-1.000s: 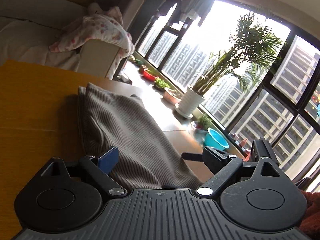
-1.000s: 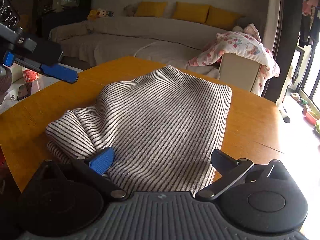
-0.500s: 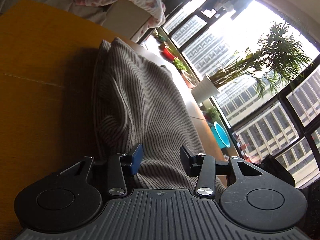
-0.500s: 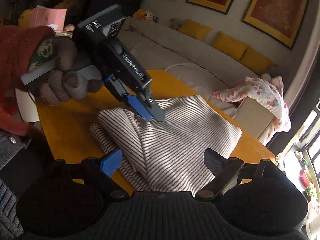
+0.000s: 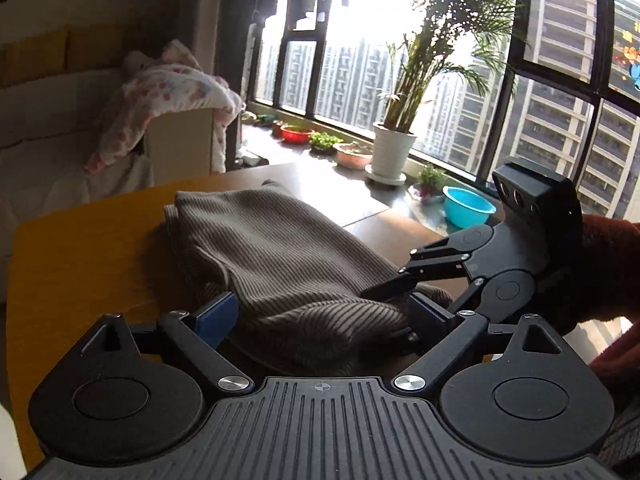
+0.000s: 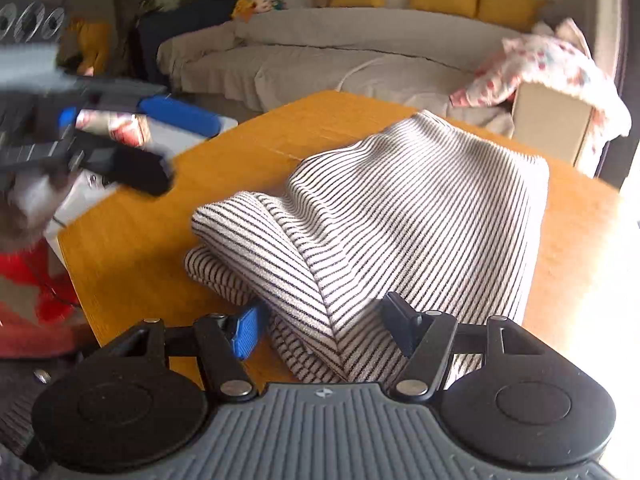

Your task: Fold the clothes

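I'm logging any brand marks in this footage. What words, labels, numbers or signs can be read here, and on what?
Nothing is readable.
Orange lit sign outside the window: too blurred to read.
Red-and-white can beyond the table: print blurred.
Right gripper body: no legible marking.
Striped sweater and wooden table: no text.

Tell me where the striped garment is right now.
The striped garment lies folded on the orange table, central in both wrist views, its near edge between the fingers of the right gripper; the sofa stands beyond the table.
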{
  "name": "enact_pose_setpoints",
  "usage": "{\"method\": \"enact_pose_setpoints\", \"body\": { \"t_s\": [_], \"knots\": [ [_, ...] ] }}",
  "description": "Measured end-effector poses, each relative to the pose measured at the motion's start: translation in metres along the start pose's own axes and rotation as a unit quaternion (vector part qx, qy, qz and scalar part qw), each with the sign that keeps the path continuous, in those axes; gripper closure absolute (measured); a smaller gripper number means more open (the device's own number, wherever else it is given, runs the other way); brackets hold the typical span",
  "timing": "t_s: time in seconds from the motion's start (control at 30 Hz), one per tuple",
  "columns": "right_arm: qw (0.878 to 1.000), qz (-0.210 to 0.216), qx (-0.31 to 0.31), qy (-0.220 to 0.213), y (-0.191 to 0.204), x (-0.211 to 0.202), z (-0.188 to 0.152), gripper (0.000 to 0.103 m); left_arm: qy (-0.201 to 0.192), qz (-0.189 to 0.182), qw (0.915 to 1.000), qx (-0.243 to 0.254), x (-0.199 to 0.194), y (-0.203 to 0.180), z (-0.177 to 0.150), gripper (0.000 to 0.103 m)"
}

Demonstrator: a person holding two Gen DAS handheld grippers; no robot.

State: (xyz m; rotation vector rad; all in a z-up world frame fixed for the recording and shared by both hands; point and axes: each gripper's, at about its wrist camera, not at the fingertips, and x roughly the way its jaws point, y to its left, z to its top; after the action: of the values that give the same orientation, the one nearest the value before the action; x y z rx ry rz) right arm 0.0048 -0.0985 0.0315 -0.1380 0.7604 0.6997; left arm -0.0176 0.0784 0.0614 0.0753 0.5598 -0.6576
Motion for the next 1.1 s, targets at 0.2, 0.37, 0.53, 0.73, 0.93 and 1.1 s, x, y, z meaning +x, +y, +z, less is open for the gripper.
{"method": "enact_pose_setpoints", "body": {
  "t_s": [0.2,0.37,0.53,0.73,0.93,1.1],
  "knots": [
    [0.995,0.047,0.089,-0.005,-0.026,-0.004,0.000,0.038,0.062,0.047,0.9941,0.075,0.036,-0.017,-0.020,0.007],
    [0.999,-0.013,-0.014,-0.026,0.000,-0.012,-0.004,0.035,0.095,0.081,0.9884,0.087,0.065,-0.015,-0.033,0.006],
    [0.974,-0.078,-0.203,-0.061,0.044,-0.025,-0.026,0.027,0.077,0.060,0.9933,0.062,0.050,-0.008,-0.029,0.007],
    [0.936,-0.089,-0.334,-0.069,0.078,-0.002,-0.035,0.023,0.069,0.048,0.9960,0.031,0.026,0.006,-0.025,0.006],
    [0.953,-0.093,-0.285,-0.035,0.073,0.017,-0.023,0.052,0.076,0.034,0.9956,0.044,0.017,-0.001,-0.027,0.005],
    [0.998,0.006,-0.056,-0.019,0.020,0.008,0.005,0.052,0.095,0.051,0.9902,0.088,0.031,-0.010,-0.033,0.004]
  ]
}}
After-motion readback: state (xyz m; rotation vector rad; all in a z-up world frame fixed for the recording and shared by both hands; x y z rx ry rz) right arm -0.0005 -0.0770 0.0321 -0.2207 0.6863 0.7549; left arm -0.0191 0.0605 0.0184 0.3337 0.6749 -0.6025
